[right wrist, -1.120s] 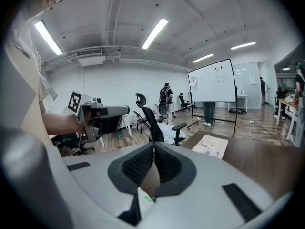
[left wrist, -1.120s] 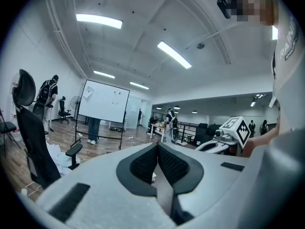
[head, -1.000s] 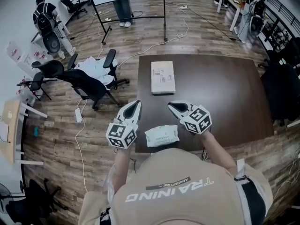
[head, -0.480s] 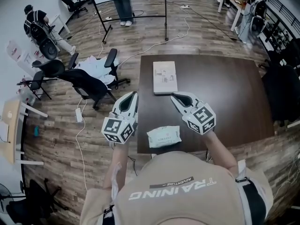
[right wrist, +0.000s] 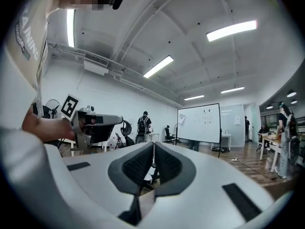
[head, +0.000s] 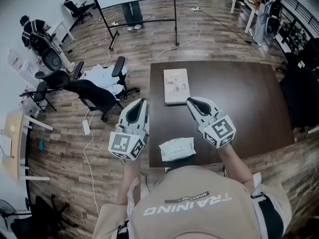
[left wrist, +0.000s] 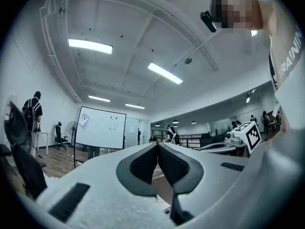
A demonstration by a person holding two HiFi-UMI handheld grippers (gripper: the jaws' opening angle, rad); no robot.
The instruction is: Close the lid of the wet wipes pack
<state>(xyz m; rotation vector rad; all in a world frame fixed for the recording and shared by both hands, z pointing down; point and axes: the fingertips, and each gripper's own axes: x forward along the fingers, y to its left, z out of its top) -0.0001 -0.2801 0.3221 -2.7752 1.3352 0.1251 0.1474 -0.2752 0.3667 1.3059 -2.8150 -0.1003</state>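
Observation:
The wet wipes pack (head: 177,149), pale green and white, lies flat at the near edge of the dark brown table (head: 239,103). Whether its lid stands open cannot be made out from the head view. My left gripper (head: 141,102) is raised to the left of the pack, over the table's left edge, jaws shut and pointing away. My right gripper (head: 191,101) hangs to the right of the pack, jaws shut, holding nothing. In the left gripper view the left gripper (left wrist: 157,147) points level across the room. The right gripper (right wrist: 153,147) does the same in its own view. Neither gripper view shows the pack.
A flat white box (head: 176,86) lies on the table beyond the grippers. Black office chairs (head: 94,91) stand left of the table on the wooden floor, with cables (head: 89,153) running across it. A whiteboard stand (head: 134,4) and people stand farther back.
Both grippers have lifted and moved apart a little, away from the pack, tilting upward. The pack has stayed in place on the table.

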